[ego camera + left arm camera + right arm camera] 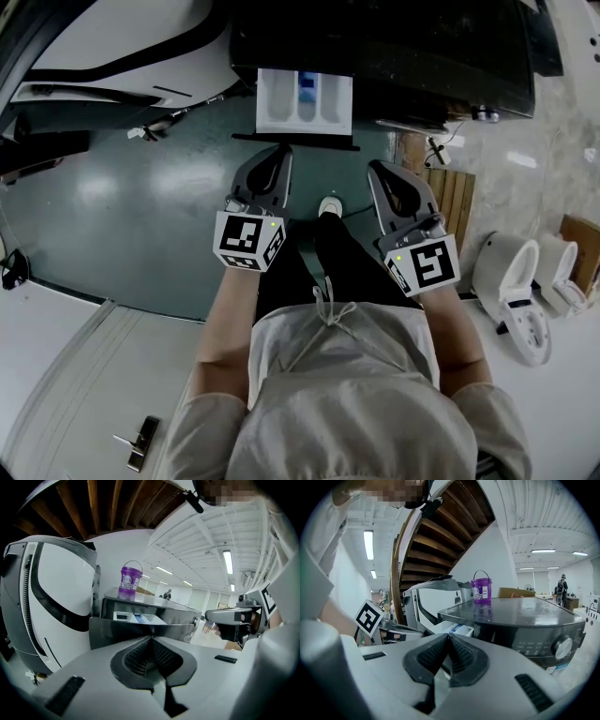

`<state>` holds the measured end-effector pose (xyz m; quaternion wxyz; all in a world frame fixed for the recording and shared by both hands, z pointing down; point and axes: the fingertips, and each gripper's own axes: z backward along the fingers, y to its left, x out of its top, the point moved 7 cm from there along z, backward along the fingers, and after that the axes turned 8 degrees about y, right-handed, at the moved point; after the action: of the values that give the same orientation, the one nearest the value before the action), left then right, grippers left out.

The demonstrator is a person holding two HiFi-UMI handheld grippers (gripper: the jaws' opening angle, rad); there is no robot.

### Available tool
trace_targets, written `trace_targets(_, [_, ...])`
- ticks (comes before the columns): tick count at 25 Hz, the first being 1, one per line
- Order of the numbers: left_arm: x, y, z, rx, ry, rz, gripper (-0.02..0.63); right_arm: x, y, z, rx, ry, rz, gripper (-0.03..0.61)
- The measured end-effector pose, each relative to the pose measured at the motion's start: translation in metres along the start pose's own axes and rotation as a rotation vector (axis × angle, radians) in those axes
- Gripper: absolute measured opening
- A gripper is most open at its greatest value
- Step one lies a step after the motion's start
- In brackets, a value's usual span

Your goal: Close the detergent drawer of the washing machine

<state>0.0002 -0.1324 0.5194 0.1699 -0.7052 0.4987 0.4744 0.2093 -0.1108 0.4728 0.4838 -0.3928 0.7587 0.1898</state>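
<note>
- While the detergent drawer point(305, 101) stands pulled out from the dark washing machine point(403, 56), it is recorded at upper centre of the head view. Its white compartments are exposed, and one is fitted with a blue insert.
- Left gripper point(280, 152): held at centre-left of the head view, with its tips directed at the drawer's dark front panel and just below it in the frame. Whether contact is made cannot be told. In the left gripper view the jaws are seen brought together, the ribbed pads meet at the tip, and nothing is held between them.
- Right gripper point(379, 169): held right of centre and a little lower in the frame, apart from the drawer. In the right gripper view its jaws are likewise seen pressed together, with nothing between them.
- Purple bucket point(481, 587): set upright on the machine's dark top, above centre of the right gripper view, with its handle raised.
- White appliance point(112, 42): placed at upper left of the head view, beside the washing machine.
- Green floor point(141, 206): seen at centre-left of the head view.
- Two white toilets point(514, 281): set at the right edge of the head view.
</note>
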Motion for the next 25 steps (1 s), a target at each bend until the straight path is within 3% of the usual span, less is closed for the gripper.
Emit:
trace_targets(12, [0.027, 0.019, -0.034, -0.010, 0.016, -0.060, 0.018, 0.019, -0.013, -0.018, -0.001, -0.026, -0.019, 0.008])
trace_targets(22, [0.050, 0.037, -0.064, -0.011, 0.017, -0.053, 0.018, 0.029, -0.023, -0.031, -0.002, -0.026, 0.004, 0.007])
trace_targets(25, [0.053, 0.040, -0.069, -0.012, 0.023, -0.052, 0.018, 0.032, -0.025, -0.034, -0.009, 0.001, -0.032, 0.007])
